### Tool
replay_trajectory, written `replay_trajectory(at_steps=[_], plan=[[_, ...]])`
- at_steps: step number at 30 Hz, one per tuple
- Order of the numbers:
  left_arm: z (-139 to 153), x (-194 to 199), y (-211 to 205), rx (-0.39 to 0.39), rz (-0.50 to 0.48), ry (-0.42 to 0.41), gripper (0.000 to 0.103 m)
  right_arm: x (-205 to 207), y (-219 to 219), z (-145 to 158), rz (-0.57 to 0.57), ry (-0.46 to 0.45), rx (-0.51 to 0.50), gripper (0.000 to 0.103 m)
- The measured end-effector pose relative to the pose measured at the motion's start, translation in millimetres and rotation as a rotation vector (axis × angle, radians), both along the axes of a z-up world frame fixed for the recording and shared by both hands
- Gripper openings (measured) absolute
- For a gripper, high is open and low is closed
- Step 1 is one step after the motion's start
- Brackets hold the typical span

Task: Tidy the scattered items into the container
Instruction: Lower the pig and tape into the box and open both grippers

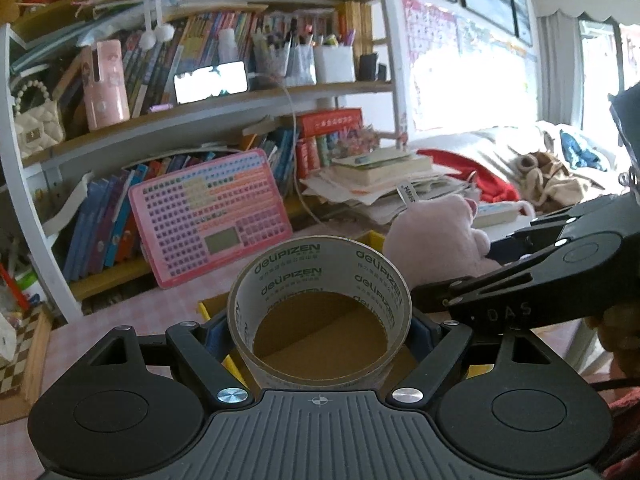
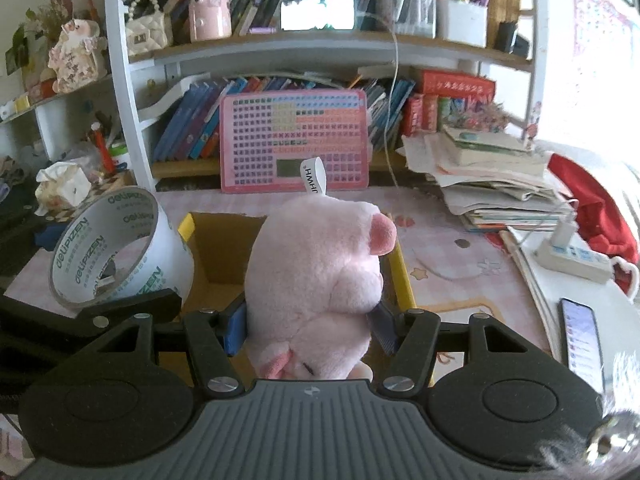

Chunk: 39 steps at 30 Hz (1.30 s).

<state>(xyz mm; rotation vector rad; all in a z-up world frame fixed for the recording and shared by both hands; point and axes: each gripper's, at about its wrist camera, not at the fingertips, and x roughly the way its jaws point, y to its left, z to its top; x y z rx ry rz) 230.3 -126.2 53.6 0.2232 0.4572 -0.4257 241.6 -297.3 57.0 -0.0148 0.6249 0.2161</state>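
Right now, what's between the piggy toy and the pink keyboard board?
In the right wrist view, the open cardboard box and bare pink tablecloth lie between the plush pig and the pink board.

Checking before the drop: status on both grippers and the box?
Left gripper shut on tape roll. Right gripper shut on pink plush pig. Both over the open cardboard box. Nothing in the way.

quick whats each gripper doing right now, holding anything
Left gripper: jaws closed on the tape roll, above the cardboard box.
Right gripper: jaws closed on the pink plush pig.
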Motion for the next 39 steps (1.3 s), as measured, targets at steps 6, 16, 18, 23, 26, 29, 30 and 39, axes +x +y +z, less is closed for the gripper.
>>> replay_trajectory(at_steps=[6, 16, 18, 23, 26, 29, 30, 39], plan=[[-14, 40, -13, 0.050, -0.009, 0.058, 0.084, 53, -3, -20, 0.081, 0.092, -0.041, 0.060], [-54, 96, -52, 0.442, -0.185, 0.111, 0.084, 125, 28, -67, 0.434, 0.226, -0.452, 0.061], [-65, 103, -58, 0.481, -0.202, 0.138, 0.085, 131, 32, -76, 0.476, 0.249, -0.505, 0.061], [-81, 104, -65, 0.576, -0.223, 0.176, 0.085, 133, 40, -91, 0.544, 0.255, -0.604, 0.061], [-82, 104, -63, 0.587, -0.217, 0.197, 0.085, 137, 40, -91, 0.554, 0.270, -0.597, 0.059], [-82, 103, -64, 0.605, -0.207, 0.200, 0.085, 139, 39, -89, 0.559, 0.267, -0.595, 0.060], [-82, 102, -64, 0.615, -0.204, 0.198, 0.085, 139, 38, -88, 0.562, 0.264, -0.594, 0.060], [-68, 90, -57, 0.630, -0.160, 0.123, 0.097, 126, 35, -67, 0.565, 0.183, -0.557, 0.083]])
